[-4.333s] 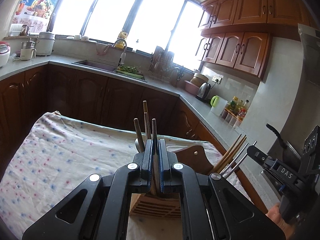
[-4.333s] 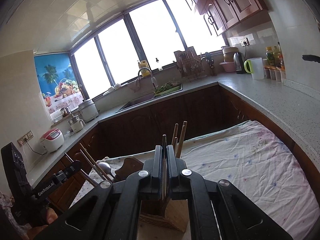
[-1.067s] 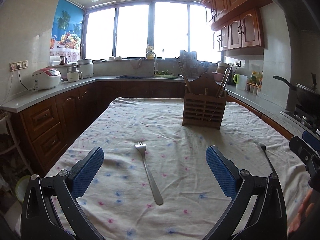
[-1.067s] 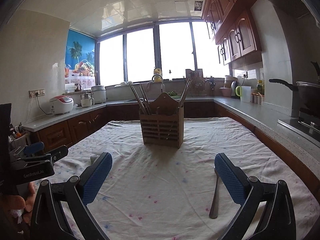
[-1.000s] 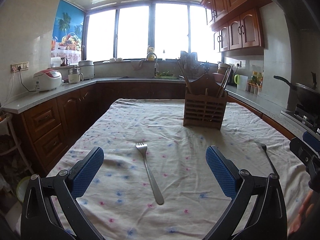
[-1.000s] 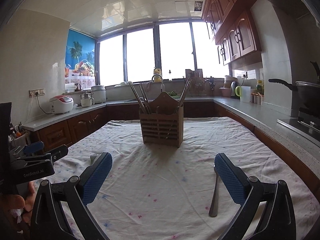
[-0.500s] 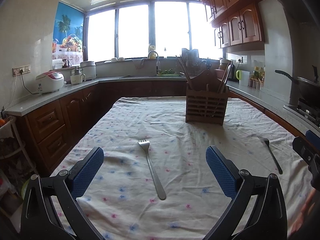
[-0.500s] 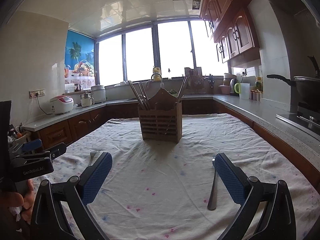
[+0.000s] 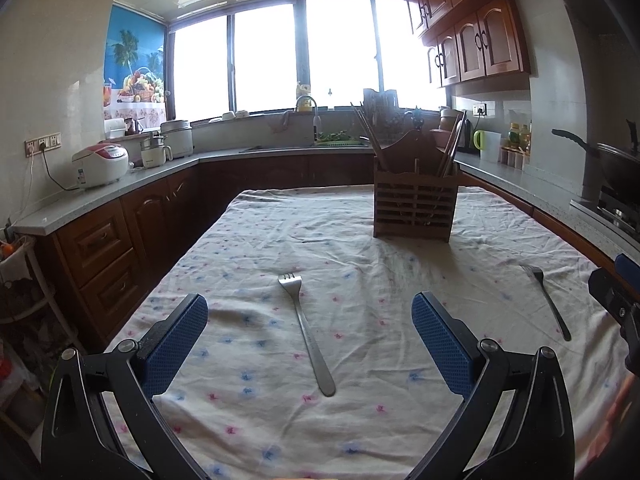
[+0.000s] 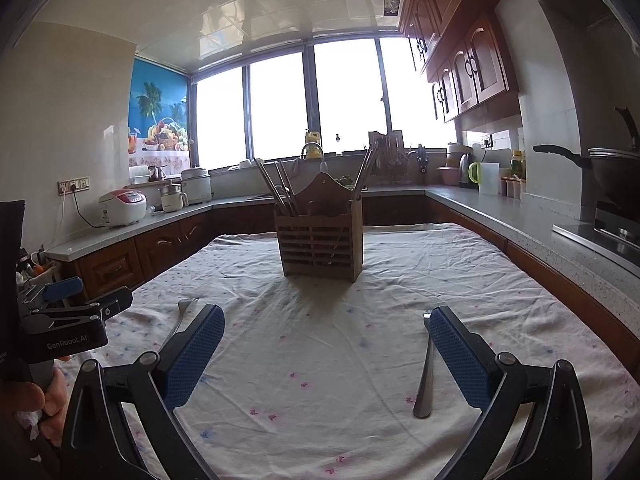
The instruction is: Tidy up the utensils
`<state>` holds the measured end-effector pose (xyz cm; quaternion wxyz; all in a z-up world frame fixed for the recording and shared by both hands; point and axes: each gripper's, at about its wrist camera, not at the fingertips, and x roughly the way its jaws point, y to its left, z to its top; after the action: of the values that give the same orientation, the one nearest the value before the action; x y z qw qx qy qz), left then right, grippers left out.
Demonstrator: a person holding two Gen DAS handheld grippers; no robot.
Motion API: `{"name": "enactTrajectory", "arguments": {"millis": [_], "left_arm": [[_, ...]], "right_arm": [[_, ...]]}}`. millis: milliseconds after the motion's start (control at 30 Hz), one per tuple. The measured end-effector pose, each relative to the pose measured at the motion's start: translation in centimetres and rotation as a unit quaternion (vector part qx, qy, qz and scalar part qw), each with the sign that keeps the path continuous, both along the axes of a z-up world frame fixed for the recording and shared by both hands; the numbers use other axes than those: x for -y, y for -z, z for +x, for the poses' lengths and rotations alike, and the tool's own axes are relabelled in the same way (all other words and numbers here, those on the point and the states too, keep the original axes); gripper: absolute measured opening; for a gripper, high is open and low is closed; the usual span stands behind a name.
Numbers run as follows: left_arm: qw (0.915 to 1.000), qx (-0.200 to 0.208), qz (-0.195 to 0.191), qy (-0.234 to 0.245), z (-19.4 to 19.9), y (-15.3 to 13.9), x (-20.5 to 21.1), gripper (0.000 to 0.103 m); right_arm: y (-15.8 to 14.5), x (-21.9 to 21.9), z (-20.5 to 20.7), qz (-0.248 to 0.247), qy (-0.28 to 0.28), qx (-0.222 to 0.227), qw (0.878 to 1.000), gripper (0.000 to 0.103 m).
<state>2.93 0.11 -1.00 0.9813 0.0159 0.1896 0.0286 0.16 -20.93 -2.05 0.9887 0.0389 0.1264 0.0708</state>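
While both claws gape | left claw [image 9: 310, 344] over steel fork [image 9: 306, 330] | slatted wooden caddy [image 9: 414, 208]

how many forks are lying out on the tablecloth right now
2. One fork lies between the left gripper fingers; the other fork lies to its right, beside the right gripper. Any inside the wooden holder can't be told.

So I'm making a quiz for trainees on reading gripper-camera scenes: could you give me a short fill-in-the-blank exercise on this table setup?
1. The number of forks lying on the tablecloth is ____.
2. The wooden utensil holder stands upright and holds several ____.
3. The left gripper has its jaws ____, with one fork lying ahead between its fingers.
4. The right gripper holds ____.

Missing words: two; chopsticks; open; nothing
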Motion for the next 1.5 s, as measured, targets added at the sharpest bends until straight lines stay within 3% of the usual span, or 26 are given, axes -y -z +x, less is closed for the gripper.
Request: {"name": "enactTrajectory", "arguments": {"millis": [1500], "left_arm": [[0.9998, -0.005, 0.016, 0.009, 0.09, -0.38, 1.01, 0.103]], "right_arm": [[-0.64, 0.32, -0.01, 0.003, 0.002, 0.002, 1.000, 0.103]]}}
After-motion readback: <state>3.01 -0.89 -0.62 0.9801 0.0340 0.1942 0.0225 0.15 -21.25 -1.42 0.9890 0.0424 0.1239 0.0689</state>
